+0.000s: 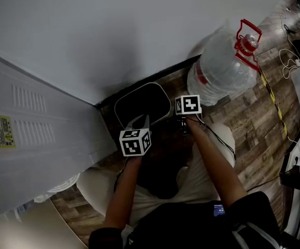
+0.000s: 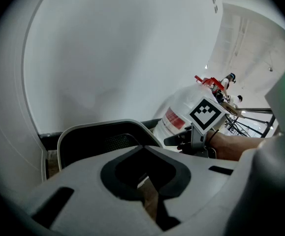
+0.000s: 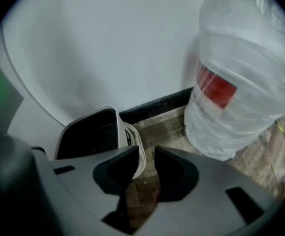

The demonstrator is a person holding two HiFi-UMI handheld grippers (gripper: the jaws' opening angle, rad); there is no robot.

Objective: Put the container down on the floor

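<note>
The container (image 1: 144,100) is a black basket with a white rim, standing upright on the wood floor against the wall's black baseboard. It shows too in the left gripper view (image 2: 90,141) and the right gripper view (image 3: 90,134). My left gripper (image 1: 142,122) hangs just over its near rim; its jaws meet at the tips and hold nothing (image 2: 143,149). My right gripper (image 1: 176,114) is beside the basket's right edge, jaws a little apart and empty (image 3: 146,154). Nothing grips the basket.
A big clear water jug (image 1: 223,66) with a red cap and handle stands right of the basket (image 3: 236,82). A white louvred cabinet (image 1: 30,134) fills the left. Cables and yellow tape (image 1: 273,100) lie at far right. The person's knees are below the grippers.
</note>
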